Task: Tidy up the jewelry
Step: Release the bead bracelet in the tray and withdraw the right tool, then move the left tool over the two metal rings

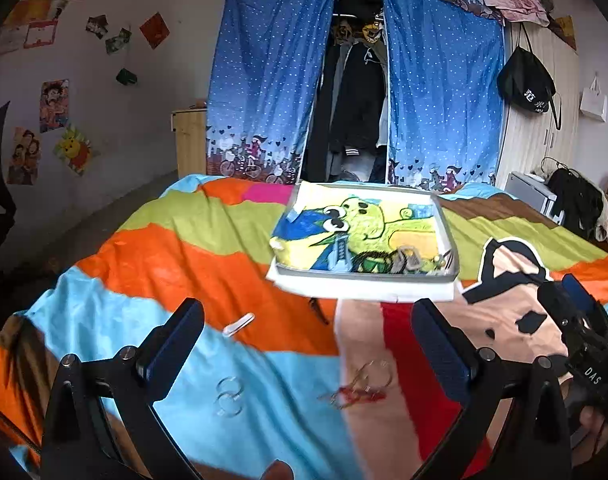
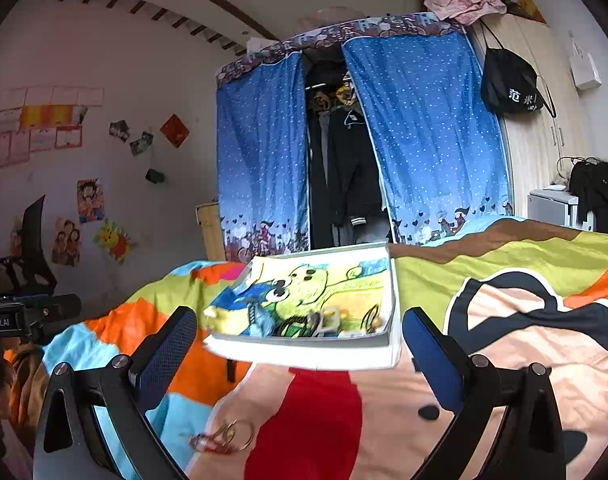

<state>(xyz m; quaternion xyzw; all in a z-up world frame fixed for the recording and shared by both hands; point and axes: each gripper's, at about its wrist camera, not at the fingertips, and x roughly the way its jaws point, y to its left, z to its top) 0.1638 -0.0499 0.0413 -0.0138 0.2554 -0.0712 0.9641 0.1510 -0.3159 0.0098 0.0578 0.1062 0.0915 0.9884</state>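
shallow tray [image 1: 364,280], jewelry [image 1: 404,260] inside

Soft, even indoor light, fisheye views
Strong barrel bending and dark vignetted corners; near foreground smeared by motion blur.

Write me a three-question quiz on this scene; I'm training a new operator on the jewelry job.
1. True or false: the left gripper is shut on a bracelet.
2. Where does the red-corded ring bundle lie: A) in the shallow white cartoon-lined tray, B) on the colourful striped bedspread, C) in the right gripper?
3. Which clear item lies nearest the left gripper's left finger?

Key: 1 false; 2 B; 3 the pair of clear linked rings.
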